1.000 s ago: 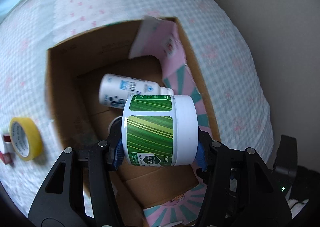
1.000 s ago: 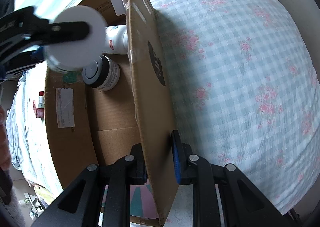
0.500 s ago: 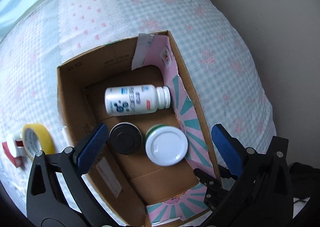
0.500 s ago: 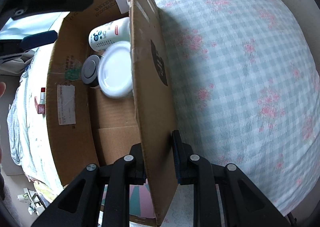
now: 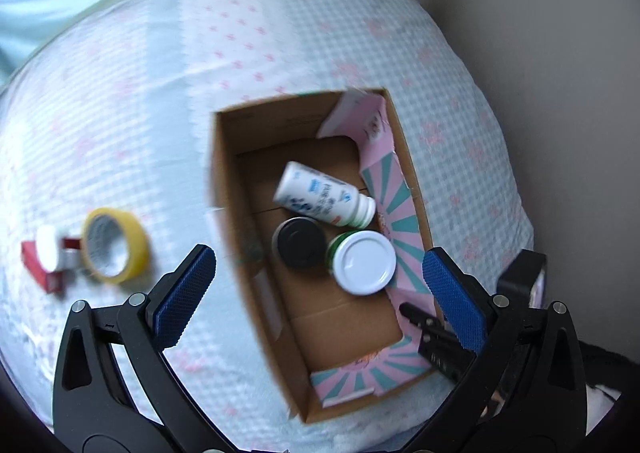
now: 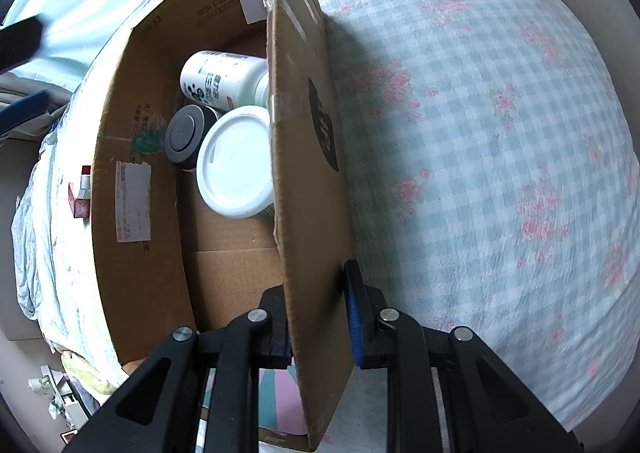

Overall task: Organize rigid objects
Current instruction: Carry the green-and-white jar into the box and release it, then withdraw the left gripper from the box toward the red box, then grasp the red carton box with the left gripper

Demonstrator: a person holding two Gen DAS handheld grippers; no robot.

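Now white-lid jar (image 5: 363, 262) in box (image 5: 224, 189), below open left tool (image 5: 320, 273).

Three containers (image 5: 362, 262) inside cardboard box (image 5: 224, 173)

Changes vs. earlier:
- Left gripper (image 5: 316, 295): was clamped on the green-label jar (image 5: 362, 261); jaws now wide apart, nothing betw. them; sits higher above the box (image 5: 224, 189), more bedspread (image 5: 120, 113) in view.
- Jar: out of the grip, now upright on box floor, white lid up, touching the black-lid jar (image 5: 299, 247), just below the lying white bottle (image 5: 324, 197).
- Bottle: neck now angled down-right, was roughly level.
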